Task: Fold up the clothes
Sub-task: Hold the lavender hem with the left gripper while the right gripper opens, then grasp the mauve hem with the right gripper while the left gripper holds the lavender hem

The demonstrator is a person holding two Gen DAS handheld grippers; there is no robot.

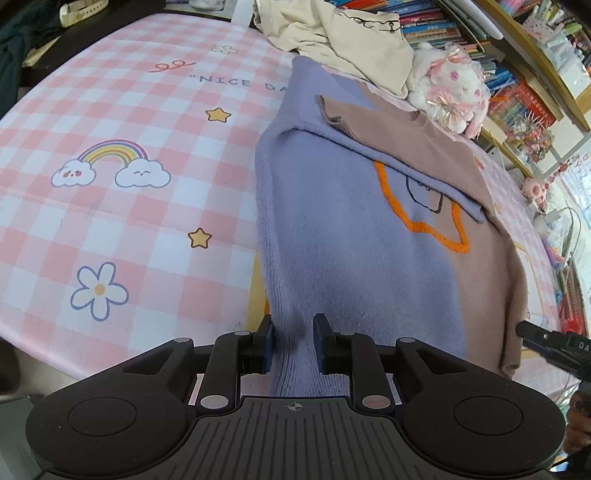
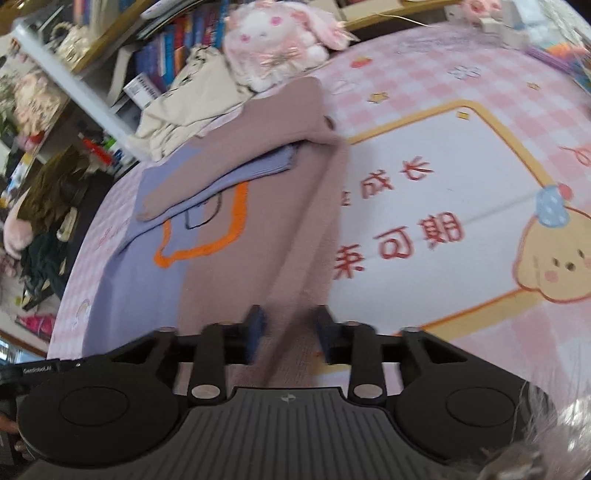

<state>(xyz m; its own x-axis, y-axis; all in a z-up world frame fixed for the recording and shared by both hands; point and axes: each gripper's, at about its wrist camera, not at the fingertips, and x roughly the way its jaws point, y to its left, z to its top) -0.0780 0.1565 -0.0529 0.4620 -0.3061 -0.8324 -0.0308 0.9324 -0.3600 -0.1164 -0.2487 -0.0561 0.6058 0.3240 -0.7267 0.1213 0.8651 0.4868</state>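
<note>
Soft, limp purple-and-brown knit sweater [image 1: 354, 229] lies sleeves-folded on the pink checkered tablecloth [image 1: 122, 122], left gripper [image 1: 293, 345] pinching purple hem corner, right gripper [image 2: 288, 334] pinching brown hem corner, probably best hold points.

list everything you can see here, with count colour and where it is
sweater: 1, half lilac, half tan, orange outline motif, lying on the table with both sleeves folded across the chest, its near hem gripped at two corners
cream garment: 1, off-white, crumpled at the far edge beyond the sweater
plush bunny: 1, white and pink, at the far edge beside the cream garment
tablecloth: 1, pink and white check with rainbow, stars and flower prints, covering the table
books: many, mixed colours, on shelves behind the table
left gripper: 1, black, shut on the lilac hem
right gripper: 1, black, shut on the tan hem
</note>
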